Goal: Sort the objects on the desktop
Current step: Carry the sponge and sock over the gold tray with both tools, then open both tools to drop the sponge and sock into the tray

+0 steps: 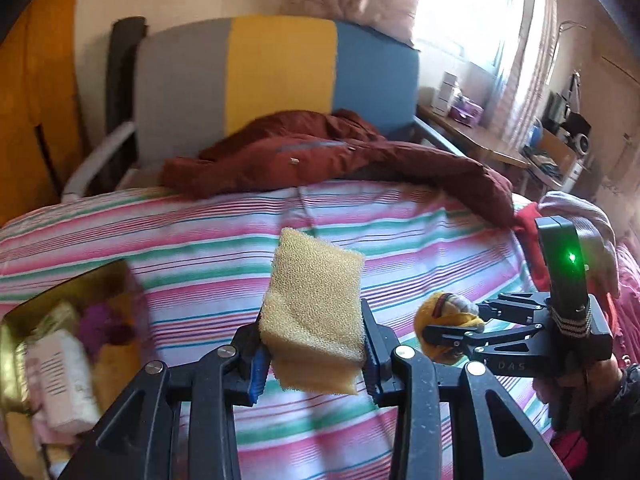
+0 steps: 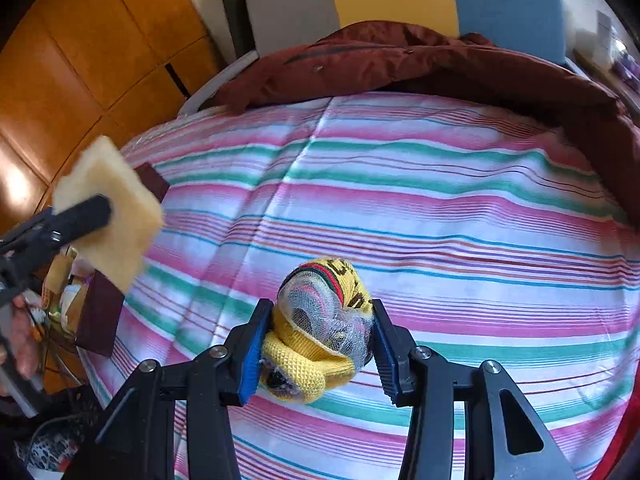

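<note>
A yellow sponge (image 1: 314, 312) is clamped between the blue pads of my left gripper (image 1: 314, 354), lifted above the striped bedspread (image 1: 420, 240); the right wrist view shows the same sponge (image 2: 120, 216) at far left. My right gripper (image 2: 320, 344) is shut on a rolled yellow knit sock bundle (image 2: 320, 328) with grey mesh and a red-green band, held over the bedspread (image 2: 440, 200). From the left wrist view that gripper (image 1: 452, 330) and bundle (image 1: 444, 316) sit to the right of the sponge.
A gold-lined box (image 1: 24, 356) holding small packets and cloth lies at the bed's left edge, its dark-sided wall (image 2: 100, 316) below the sponge. A dark red jacket (image 1: 320, 152) lies across the far side. A person's hand (image 2: 20, 340) grips the left tool.
</note>
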Available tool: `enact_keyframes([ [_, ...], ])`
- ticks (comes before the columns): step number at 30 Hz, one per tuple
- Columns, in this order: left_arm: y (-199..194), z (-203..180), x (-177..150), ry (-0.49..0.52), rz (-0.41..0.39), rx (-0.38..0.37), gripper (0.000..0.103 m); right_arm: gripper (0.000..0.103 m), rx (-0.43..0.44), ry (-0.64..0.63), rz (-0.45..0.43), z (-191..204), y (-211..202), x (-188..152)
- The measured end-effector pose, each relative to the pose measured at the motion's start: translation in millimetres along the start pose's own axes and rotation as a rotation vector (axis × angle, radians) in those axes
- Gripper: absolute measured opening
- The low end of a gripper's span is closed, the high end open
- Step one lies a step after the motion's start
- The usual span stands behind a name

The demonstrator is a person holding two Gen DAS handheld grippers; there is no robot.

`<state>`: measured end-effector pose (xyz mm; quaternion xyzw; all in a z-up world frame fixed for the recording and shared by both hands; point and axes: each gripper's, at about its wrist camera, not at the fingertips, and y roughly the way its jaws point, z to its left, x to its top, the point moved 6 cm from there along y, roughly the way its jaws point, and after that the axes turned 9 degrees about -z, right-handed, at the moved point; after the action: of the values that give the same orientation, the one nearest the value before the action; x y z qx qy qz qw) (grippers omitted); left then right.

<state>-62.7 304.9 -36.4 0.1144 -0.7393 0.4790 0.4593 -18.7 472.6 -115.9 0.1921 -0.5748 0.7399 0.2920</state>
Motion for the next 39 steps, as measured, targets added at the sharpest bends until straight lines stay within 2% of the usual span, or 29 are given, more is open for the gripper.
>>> enact_keyframes([
  [10, -43, 56, -19, -0.032, -0.038, 0.106, 0.037, 0.048, 0.039, -0.088, -0.016, 64, -10, 11],
  [20, -80, 106, -39, -0.089, -0.061, 0.179, 0.037, 0.048, 0.145, -0.134, -0.054, 151, -13, 26],
  [29, -99, 146, -60, -0.146, -0.064, 0.232, 0.037, 0.048, 0.244, -0.14, -0.048, 225, 1, 24],
  [39, -113, 215, -79, -0.335, -0.079, 0.261, 0.037, 0.049, 0.313, -0.027, -0.064, 278, 26, 48],
])
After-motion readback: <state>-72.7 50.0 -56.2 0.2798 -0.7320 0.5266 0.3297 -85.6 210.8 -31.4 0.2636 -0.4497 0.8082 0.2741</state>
